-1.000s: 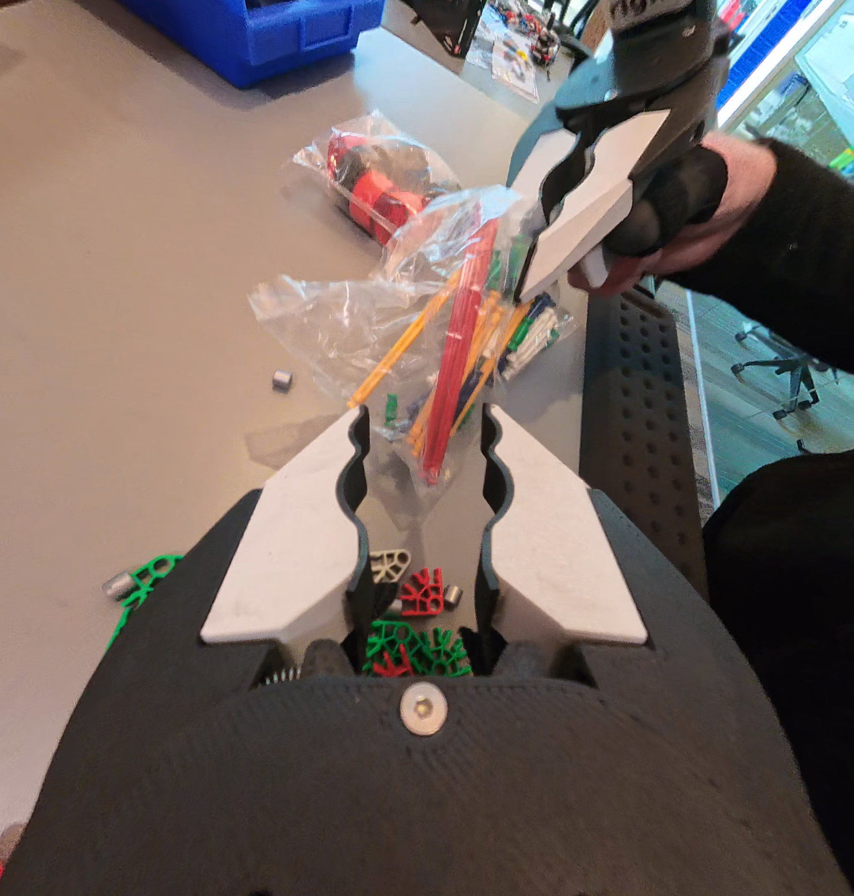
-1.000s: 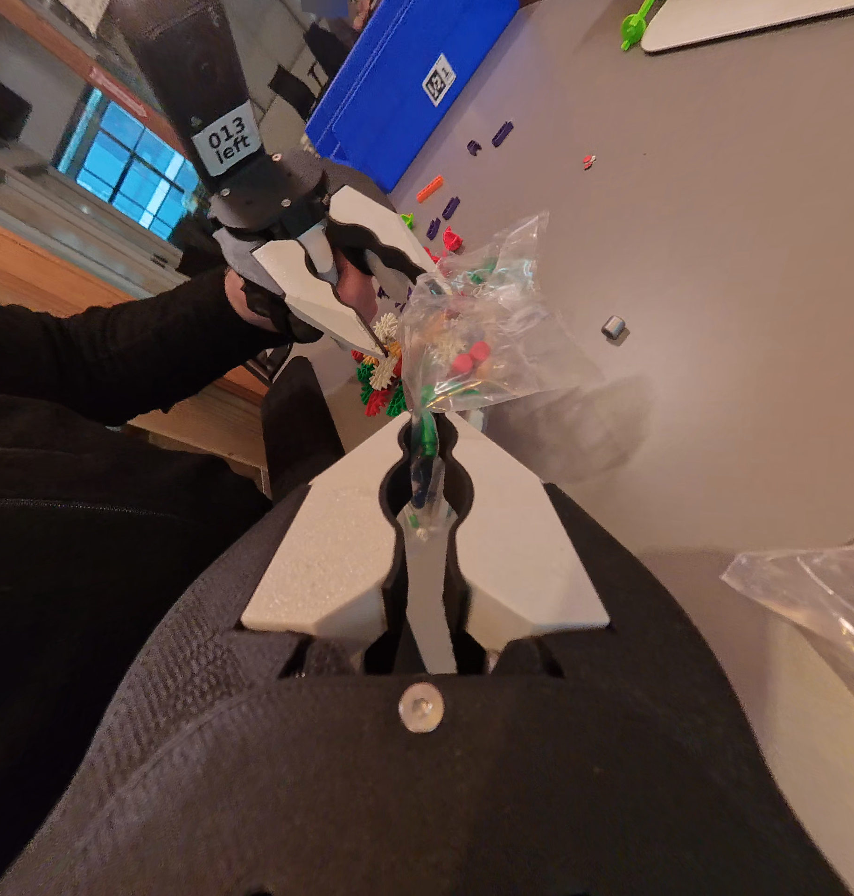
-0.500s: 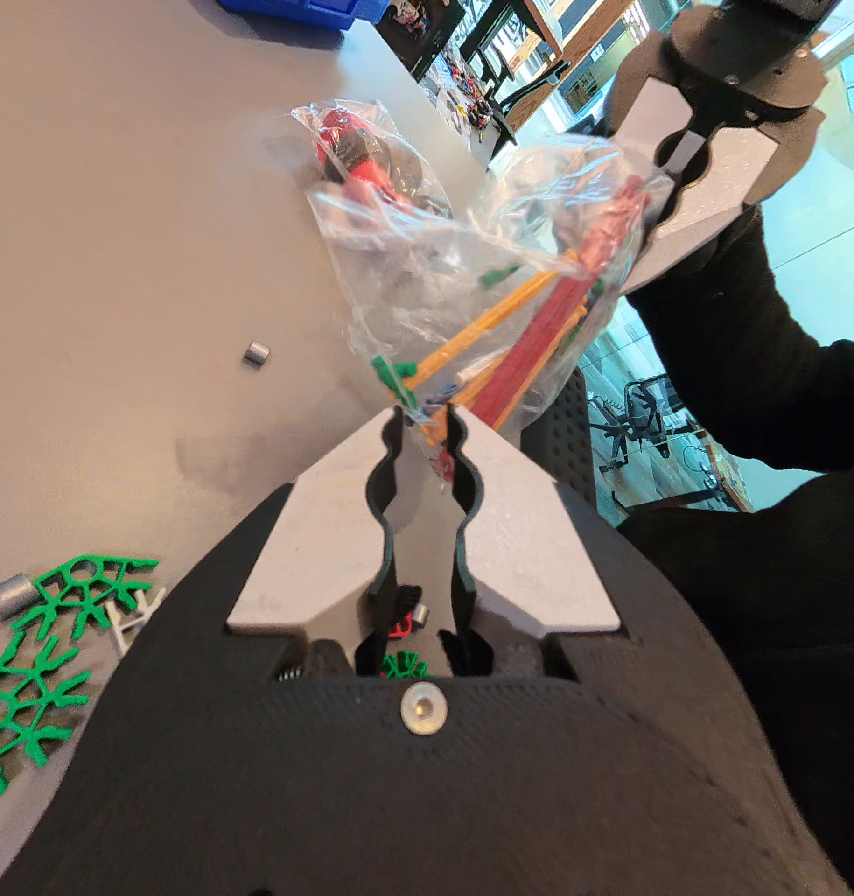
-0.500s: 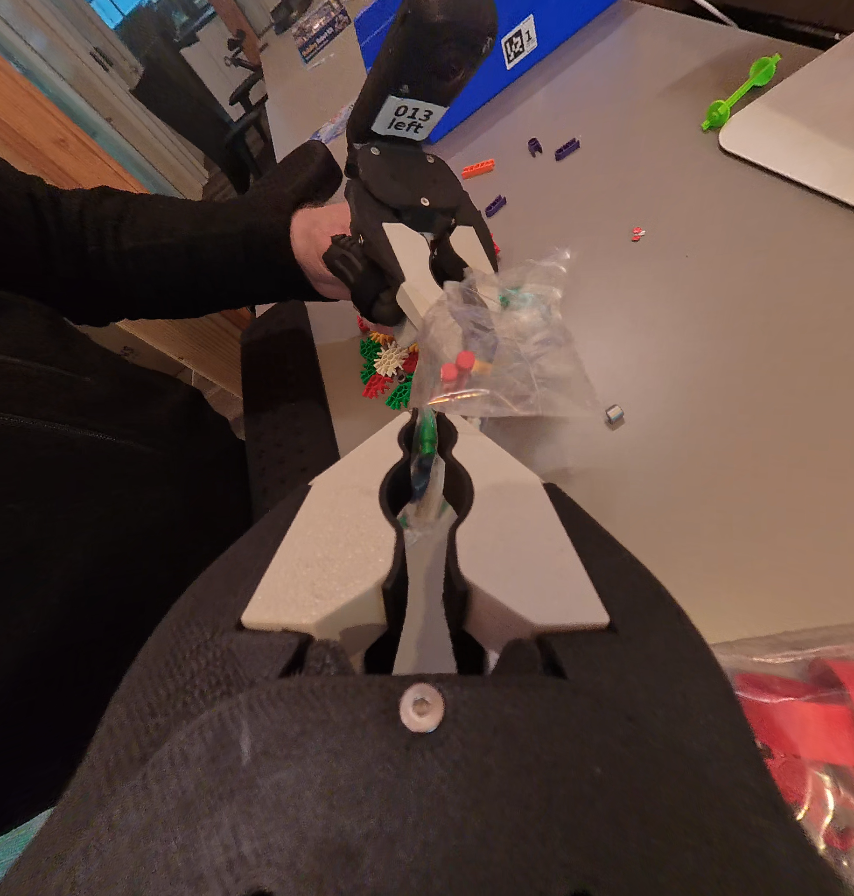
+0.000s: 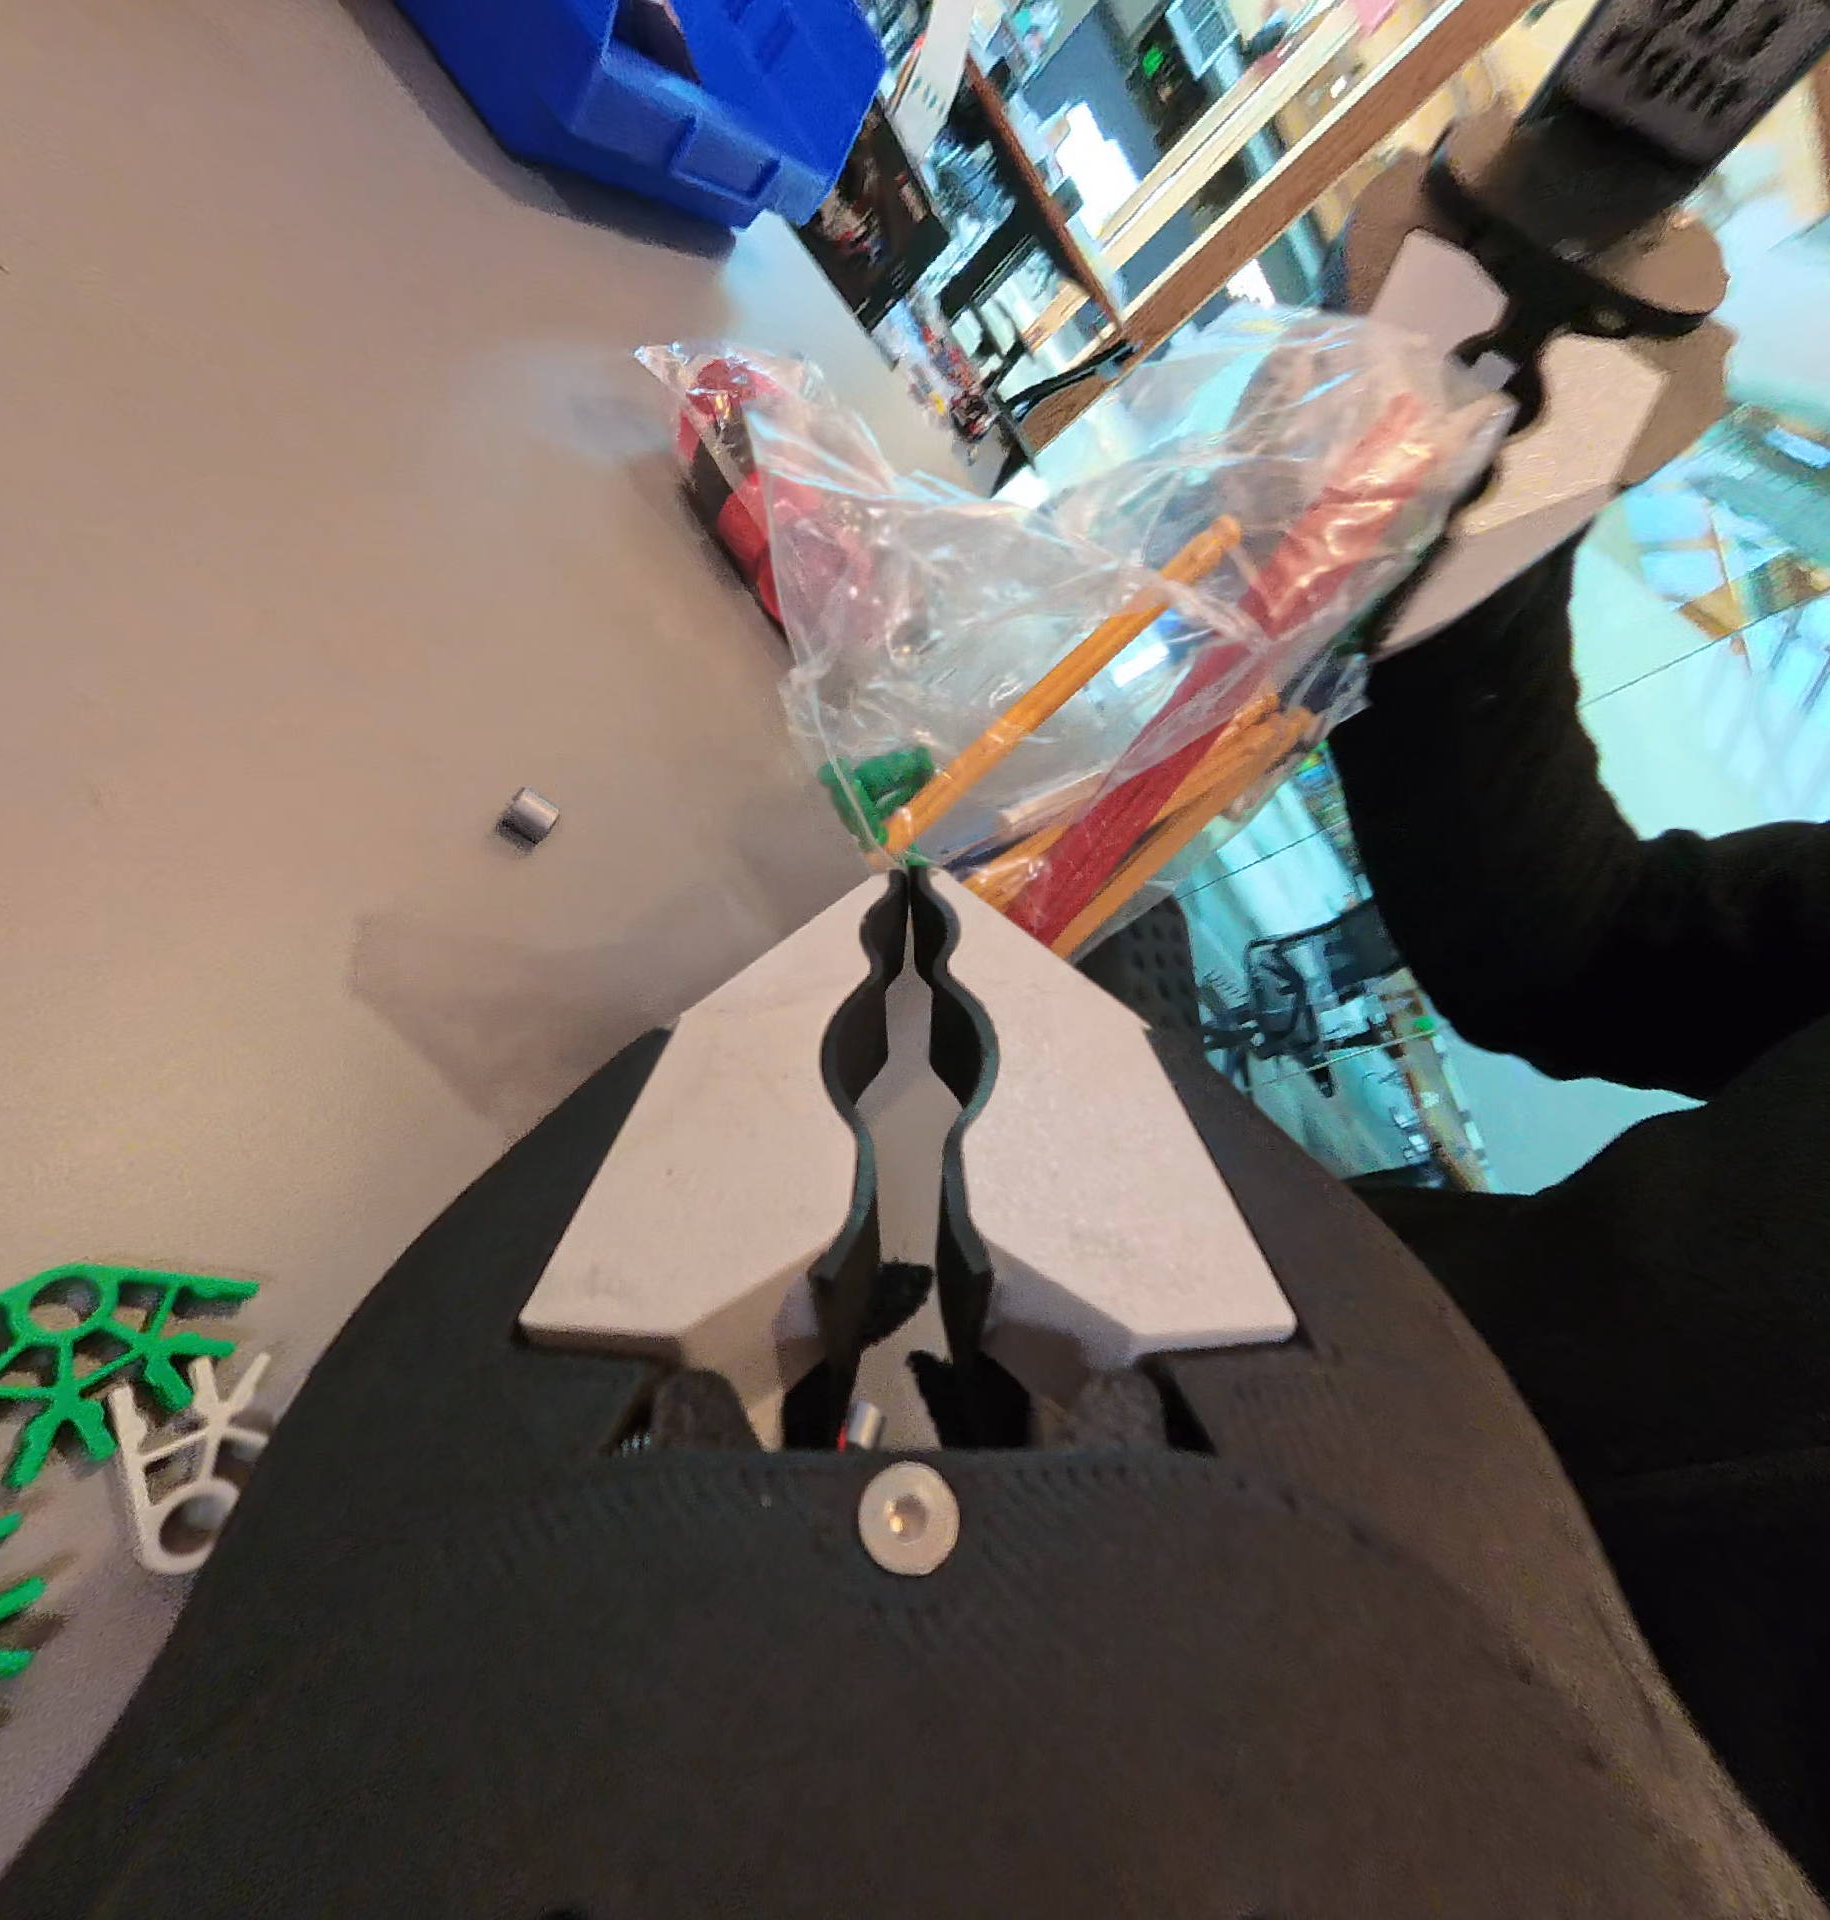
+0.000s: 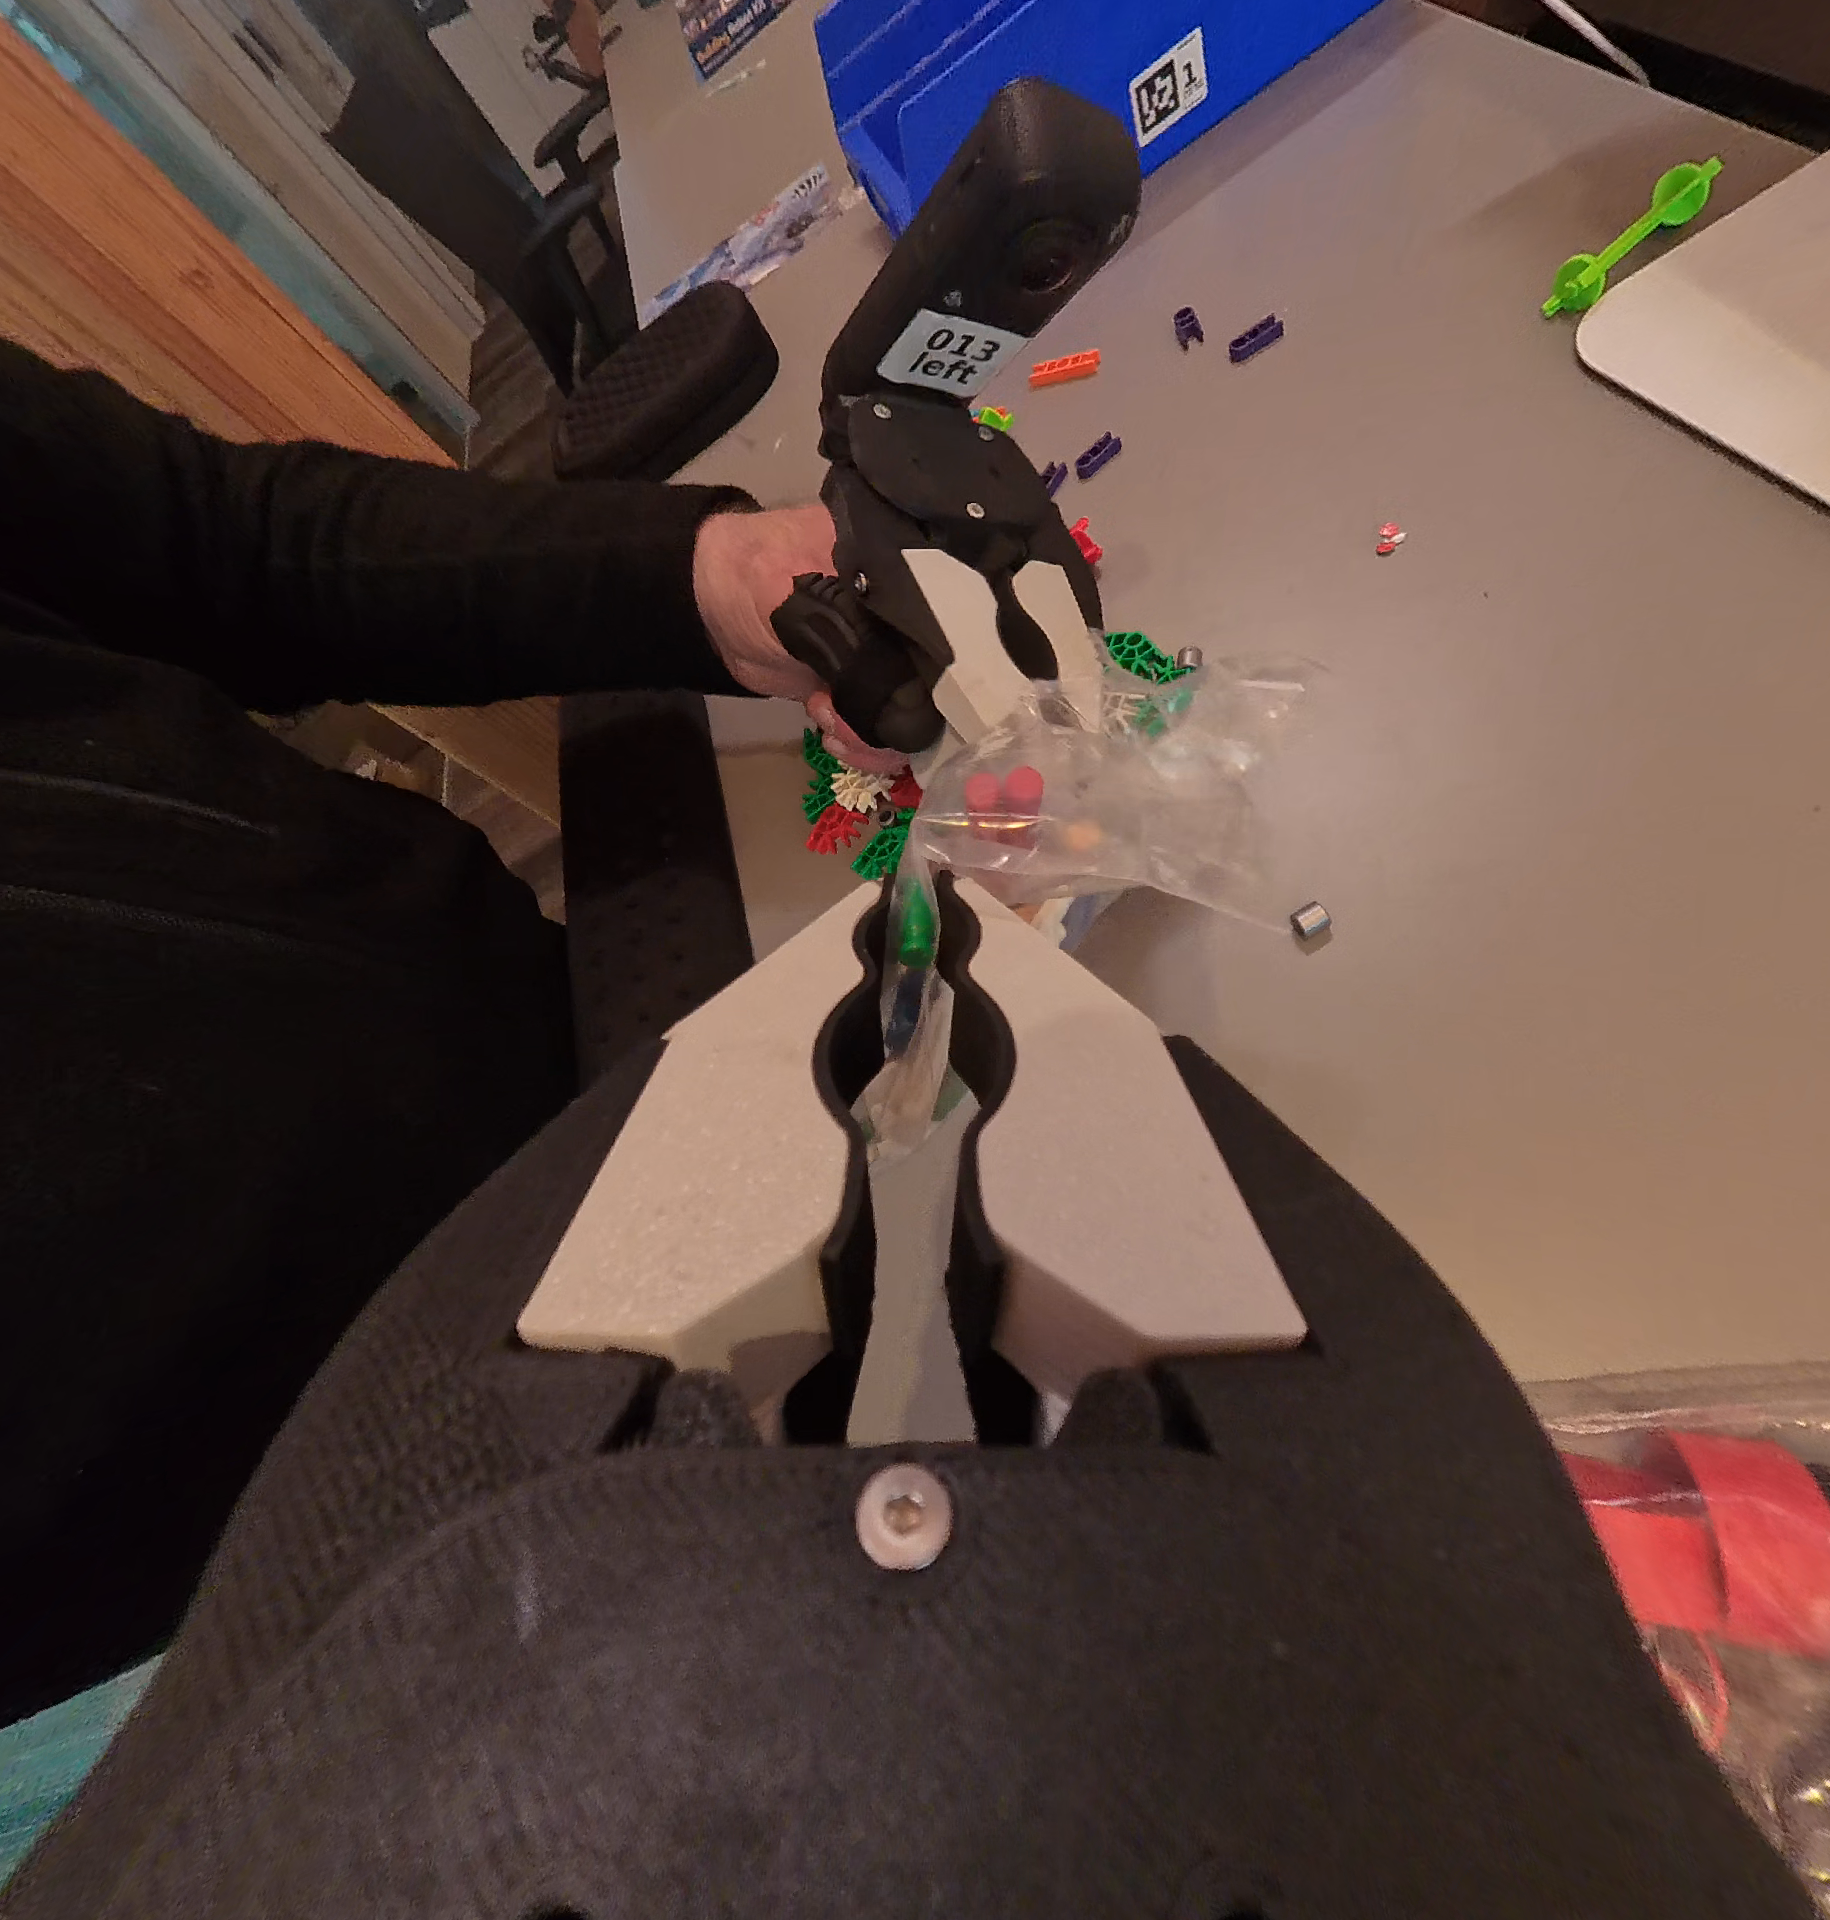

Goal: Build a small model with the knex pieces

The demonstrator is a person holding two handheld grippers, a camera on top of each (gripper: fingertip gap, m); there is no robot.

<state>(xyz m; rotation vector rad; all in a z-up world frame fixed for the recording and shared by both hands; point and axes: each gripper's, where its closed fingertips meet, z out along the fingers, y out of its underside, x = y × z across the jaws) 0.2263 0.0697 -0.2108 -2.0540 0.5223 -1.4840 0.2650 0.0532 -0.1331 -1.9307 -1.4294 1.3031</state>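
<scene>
A clear plastic bag (image 5: 994,582) of orange and red rods (image 5: 1150,790) and small green pieces hangs stretched between my two grippers above the grey table (image 5: 215,520). My left gripper (image 5: 909,878) is shut, and its tips pinch the bag's near corner. My right gripper (image 6: 916,883) is shut on the bag's other end (image 6: 1098,810), with a green piece (image 6: 913,920) inside the film between its fingers. The right gripper also shows in the left wrist view (image 5: 1503,384) at the upper right. The left gripper shows in the right wrist view (image 6: 1087,696) at the bag's far edge.
A second bag of red parts (image 5: 745,468) lies behind. A small grey cylinder (image 5: 526,816) lies loose on the table. Green and white connectors (image 5: 59,1351) lie at the left, more in a pile (image 6: 849,810). A blue bin (image 5: 682,94) stands at the back. Purple pieces (image 6: 1254,338) are scattered. Left tips to right tips: about 9 cm.
My left gripper's jaws closed from wide open onto the bag's corner. The bag rose off the table and now hangs between both grippers. The right gripper kept its grasp.
</scene>
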